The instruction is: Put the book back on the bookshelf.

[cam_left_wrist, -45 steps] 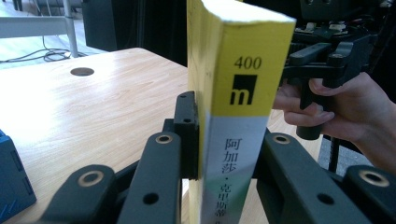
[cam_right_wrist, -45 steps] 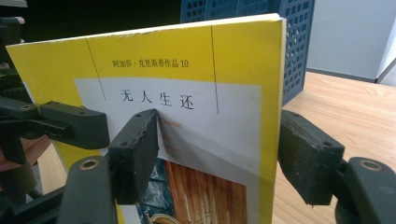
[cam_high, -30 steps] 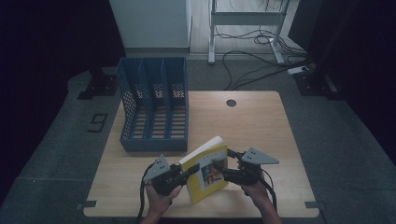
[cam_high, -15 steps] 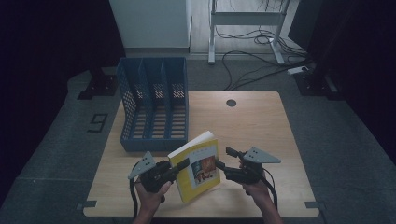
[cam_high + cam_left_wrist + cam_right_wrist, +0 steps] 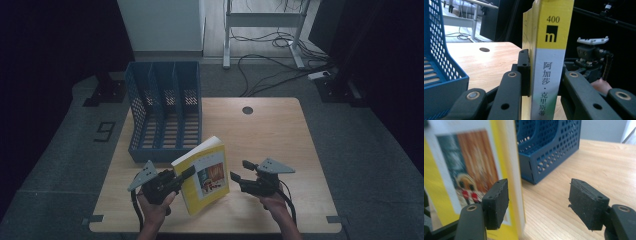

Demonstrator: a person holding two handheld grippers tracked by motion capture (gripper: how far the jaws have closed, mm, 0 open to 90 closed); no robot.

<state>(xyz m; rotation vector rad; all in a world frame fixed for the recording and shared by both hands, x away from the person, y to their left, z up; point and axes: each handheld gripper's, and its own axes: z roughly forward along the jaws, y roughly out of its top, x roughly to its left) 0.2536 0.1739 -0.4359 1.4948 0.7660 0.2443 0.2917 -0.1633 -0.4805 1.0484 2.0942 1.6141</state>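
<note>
A blue file rack (image 5: 165,112) with three slots stands at the far left of the wooden table (image 5: 270,135), cables (image 5: 272,75) trailing across the floor beyond.

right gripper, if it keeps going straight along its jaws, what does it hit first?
Probably the yellow book: its fore-edge stands just past the right gripper, beside one of the open jaws. Slightly to the side, the path is bare table, with the blue file rack behind. Depth is uncertain.
</note>
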